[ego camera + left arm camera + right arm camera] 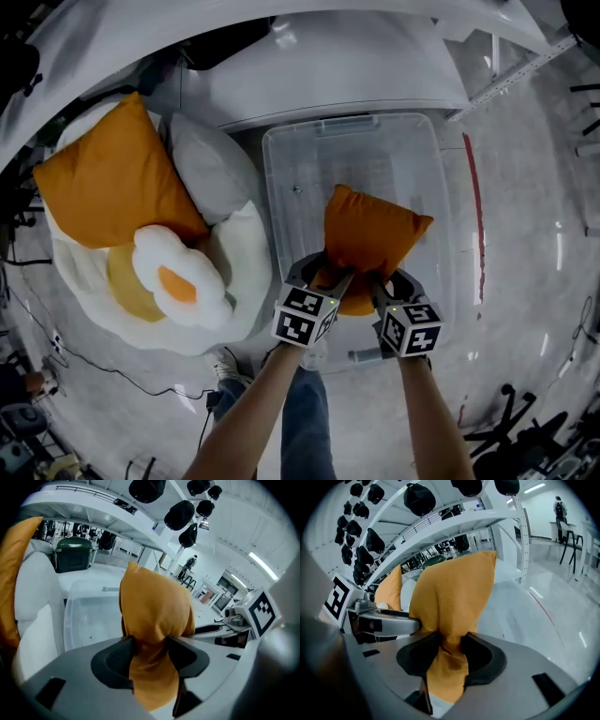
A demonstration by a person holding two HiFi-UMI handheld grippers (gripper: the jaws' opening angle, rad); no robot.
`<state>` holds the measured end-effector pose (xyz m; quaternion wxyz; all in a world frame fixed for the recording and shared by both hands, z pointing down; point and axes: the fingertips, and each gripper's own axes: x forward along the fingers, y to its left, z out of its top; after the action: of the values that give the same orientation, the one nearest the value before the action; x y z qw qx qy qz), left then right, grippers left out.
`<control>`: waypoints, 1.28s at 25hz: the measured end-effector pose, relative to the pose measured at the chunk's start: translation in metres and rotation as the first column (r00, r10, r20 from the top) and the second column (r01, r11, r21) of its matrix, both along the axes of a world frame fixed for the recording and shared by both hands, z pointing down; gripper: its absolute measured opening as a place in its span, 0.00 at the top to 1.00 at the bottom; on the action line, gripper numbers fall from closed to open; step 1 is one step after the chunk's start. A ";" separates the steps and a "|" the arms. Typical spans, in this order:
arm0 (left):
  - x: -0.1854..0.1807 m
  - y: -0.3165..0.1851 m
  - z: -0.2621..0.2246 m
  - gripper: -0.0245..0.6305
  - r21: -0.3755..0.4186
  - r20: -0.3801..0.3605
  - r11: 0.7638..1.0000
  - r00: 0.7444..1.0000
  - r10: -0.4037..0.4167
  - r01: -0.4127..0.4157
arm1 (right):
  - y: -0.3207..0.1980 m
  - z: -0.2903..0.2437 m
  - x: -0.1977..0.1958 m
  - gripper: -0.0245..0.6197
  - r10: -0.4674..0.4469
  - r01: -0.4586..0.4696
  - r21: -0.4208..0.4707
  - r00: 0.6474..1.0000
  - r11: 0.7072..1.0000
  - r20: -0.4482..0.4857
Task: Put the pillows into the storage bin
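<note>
The small orange pillow [373, 234] hangs over the open clear storage bin [281, 164], toward the bin's 5 o'clock corner in the head view. It sits at 12 o'clock from both grippers, which hold its near edge side by side.

The left gripper [325, 274] has its jaws partly closed, pinching a bunched fold of the pillow's fabric. In the left gripper view the cloth is squeezed narrow between the pads of that gripper [150, 651], and the pillow [157, 606] balloons out above them, with the bin [89, 616] at about 10 o'clock behind it.

The right gripper [387, 281] is drawn in tighter on another fold of the same pillow. In the right gripper view its pads [450, 654] clamp the fabric, and the pillow [452, 595] rises at 12 o'clock.

At 9 o'clock from the bin, a large orange pillow [112, 178], a grey pillow [211, 169] and a fried-egg pillow [178, 277] lie on a white cushion [239, 272].
</note>
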<state>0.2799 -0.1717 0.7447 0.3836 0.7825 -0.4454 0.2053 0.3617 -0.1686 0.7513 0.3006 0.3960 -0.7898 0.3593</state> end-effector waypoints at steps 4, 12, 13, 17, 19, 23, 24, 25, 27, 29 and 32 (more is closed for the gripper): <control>-0.001 0.006 0.028 0.60 -0.049 0.020 0.999 1.000 -0.003 0.004 | 0.005 0.026 0.000 0.71 -0.010 0.009 -0.018 1.000 1.000 -0.011; -0.019 0.011 0.031 0.51 -0.046 0.043 0.992 0.992 -0.116 0.118 | -0.001 0.033 0.016 0.52 0.150 -0.148 -0.061 0.988 0.987 0.034; -0.021 0.011 0.024 0.51 -0.031 0.035 0.992 0.992 -0.125 0.126 | -0.003 0.026 0.015 0.50 0.163 -0.160 -0.056 0.985 0.985 0.054; -0.032 0.014 -0.005 0.50 0.017 0.005 0.989 0.989 -0.147 0.146 | -0.003 -0.006 0.001 0.49 0.123 -0.122 -0.016 0.989 0.992 0.086; -0.045 0.015 -0.023 0.50 0.047 -0.004 0.985 0.986 -0.168 0.168 | -0.003 -0.021 -0.012 0.49 0.104 -0.104 -0.006 0.989 0.995 0.106; -0.092 0.027 -0.057 0.50 0.095 -0.005 0.969 0.973 -0.229 0.229 | 0.005 -0.053 -0.056 0.49 0.054 -0.057 0.016 0.987 0.998 0.152; -0.107 0.033 -0.064 0.50 0.101 -0.004 0.964 0.969 -0.246 0.245 | 0.008 -0.061 -0.071 0.49 0.033 -0.038 0.026 0.987 0.999 0.159; -0.124 0.039 -0.069 0.50 0.105 -0.001 0.959 0.965 -0.264 0.262 | 0.012 -0.068 -0.086 0.49 0.011 -0.017 0.035 0.986 0.999 0.164; -0.161 0.054 -0.077 0.50 0.107 0.012 0.948 0.953 -0.303 0.300 | 0.020 -0.080 -0.121 0.49 -0.035 0.027 0.049 0.984 0.998 0.175; -0.197 0.071 -0.081 0.50 0.106 0.026 0.936 0.940 -0.340 0.335 | 0.029 -0.088 -0.155 0.49 -0.074 0.065 0.056 0.980 0.996 0.187; -0.250 0.096 -0.085 0.50 0.105 0.041 0.918 0.921 -0.387 0.381 | 0.044 -0.095 -0.207 0.49 -0.114 0.104 0.060 0.974 0.993 0.195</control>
<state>0.0300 -0.0753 0.6599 0.3653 0.6906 -0.6109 0.1282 0.1547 -0.1243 0.6565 0.2300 0.3215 -0.8450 0.3602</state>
